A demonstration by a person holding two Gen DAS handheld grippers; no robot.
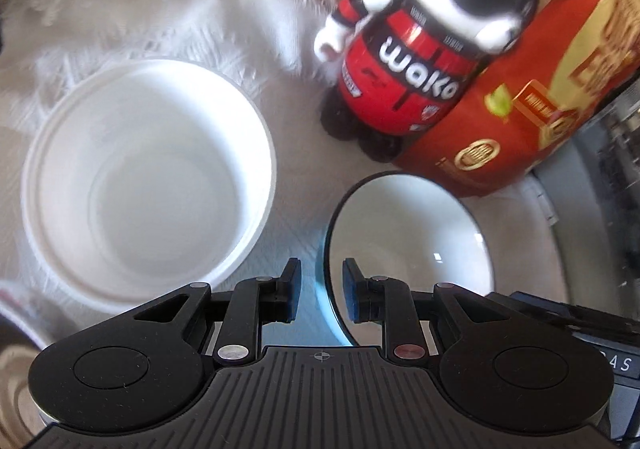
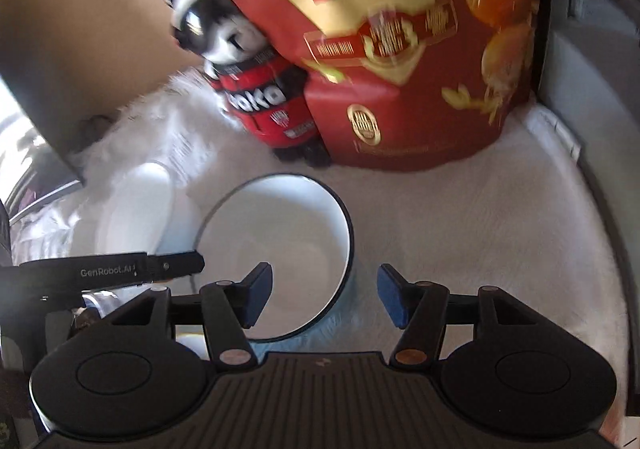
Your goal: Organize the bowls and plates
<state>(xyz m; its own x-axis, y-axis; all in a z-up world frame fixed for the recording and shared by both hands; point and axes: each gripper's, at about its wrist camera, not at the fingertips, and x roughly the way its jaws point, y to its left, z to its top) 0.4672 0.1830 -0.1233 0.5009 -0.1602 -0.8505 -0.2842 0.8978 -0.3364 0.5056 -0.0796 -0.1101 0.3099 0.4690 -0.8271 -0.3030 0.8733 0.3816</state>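
On the left sits a white plastic bowl (image 1: 148,185), upright and empty on the white cloth (image 1: 168,17) that covers the surface. Just to its right is a blue bowl with a dark rim (image 1: 408,245), white inside, also upright. The left gripper (image 1: 319,295) hangs over this bowl's near-left edge, its jaws narrowly apart with the rim running between them, not yet pinched. The right gripper (image 2: 325,297) is at the same bowl's near-right side, jaws wide, one pad over the bowl's inside and the other out over the cloth. Behind the bowls stands a red and black toy figure (image 1: 424,49), touching a big red egg bag (image 2: 400,49) to its right.
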